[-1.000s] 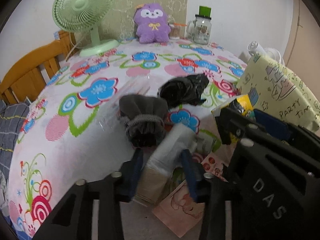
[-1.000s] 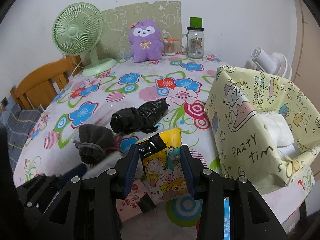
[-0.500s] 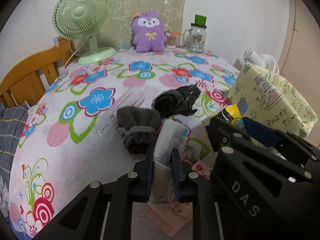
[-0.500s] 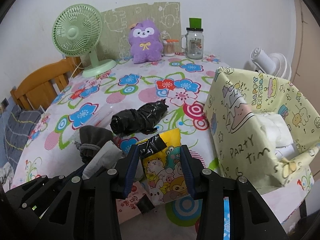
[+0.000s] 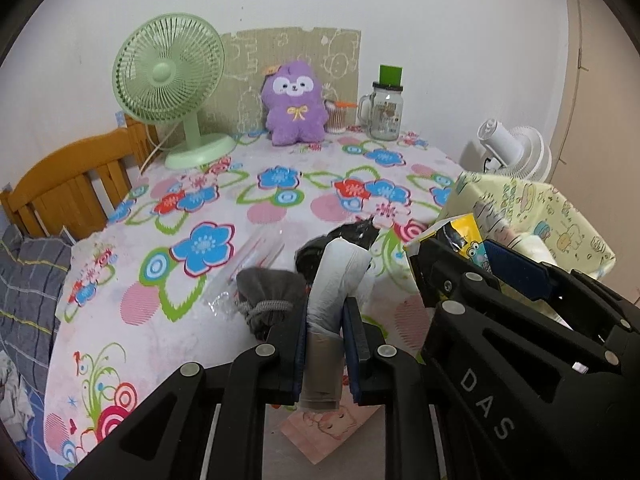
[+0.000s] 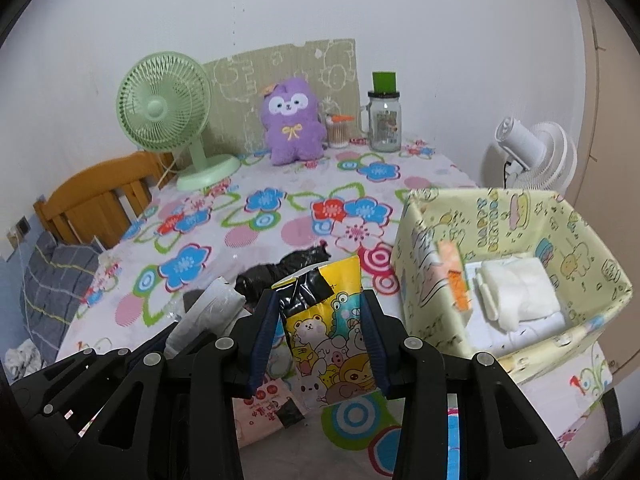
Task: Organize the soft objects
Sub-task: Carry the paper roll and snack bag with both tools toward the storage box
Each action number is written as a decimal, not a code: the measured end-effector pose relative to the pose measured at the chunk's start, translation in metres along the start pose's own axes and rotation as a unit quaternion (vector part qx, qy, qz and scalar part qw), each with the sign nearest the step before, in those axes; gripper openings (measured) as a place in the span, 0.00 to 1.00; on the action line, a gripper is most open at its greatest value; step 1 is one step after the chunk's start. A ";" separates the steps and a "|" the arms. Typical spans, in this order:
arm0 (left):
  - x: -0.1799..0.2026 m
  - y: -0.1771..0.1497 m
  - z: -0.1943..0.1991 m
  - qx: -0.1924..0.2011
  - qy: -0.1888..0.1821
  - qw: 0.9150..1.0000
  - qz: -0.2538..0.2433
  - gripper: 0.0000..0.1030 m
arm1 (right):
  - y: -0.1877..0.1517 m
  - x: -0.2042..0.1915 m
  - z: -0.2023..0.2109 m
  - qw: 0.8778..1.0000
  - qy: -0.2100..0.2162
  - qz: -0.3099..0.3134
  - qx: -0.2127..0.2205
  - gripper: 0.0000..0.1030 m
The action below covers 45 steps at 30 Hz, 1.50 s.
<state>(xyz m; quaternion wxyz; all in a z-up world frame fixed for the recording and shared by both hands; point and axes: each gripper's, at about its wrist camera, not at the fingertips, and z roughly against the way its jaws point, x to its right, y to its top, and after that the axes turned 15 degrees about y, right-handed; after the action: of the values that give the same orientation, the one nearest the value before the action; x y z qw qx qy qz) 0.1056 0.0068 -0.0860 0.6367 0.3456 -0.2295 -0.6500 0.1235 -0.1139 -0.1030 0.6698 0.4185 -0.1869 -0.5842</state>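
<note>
Yellow party-print box, right of table: holds folded white padding and an orange-and-pink packet against its left wall. Your left gripper: clamped tight on a white-and-tan soft pack, lifted above the floral tablecloth. Your right gripper: narrowly closed on a yellow cartoon pouch, just left of the box.

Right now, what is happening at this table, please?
A person is tidying soft things with two hand-held grippers. The left gripper is shut on a white packet; the right gripper clamps a yellow cartoon pouch. A yellow box on the right already holds white packs. A grey pouch and a black bag lie on the table.
</note>
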 end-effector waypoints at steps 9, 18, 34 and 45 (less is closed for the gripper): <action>0.010 0.017 0.025 0.023 0.000 1.000 0.005 0.14 | 0.021 0.006 0.026 1.000 0.012 0.007 0.017 0.44; 0.033 0.031 0.046 0.047 -0.003 0.999 0.005 0.14 | 0.036 0.024 0.053 0.999 0.016 0.014 0.031 0.44; 0.088 0.047 0.064 0.069 -0.028 0.997 0.000 0.14 | 0.051 0.072 0.085 0.999 -0.003 0.018 0.047 0.44; 0.129 0.060 0.056 0.073 -0.049 0.996 -0.017 0.15 | 0.058 0.112 0.090 0.998 -0.026 0.008 0.053 0.44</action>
<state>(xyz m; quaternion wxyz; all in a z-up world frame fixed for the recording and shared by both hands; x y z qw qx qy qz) 0.1107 -0.1330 -0.0249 0.5867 0.3626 -0.3018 -0.6582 0.1211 -0.2512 -0.0323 0.6463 0.4368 -0.2386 -0.5785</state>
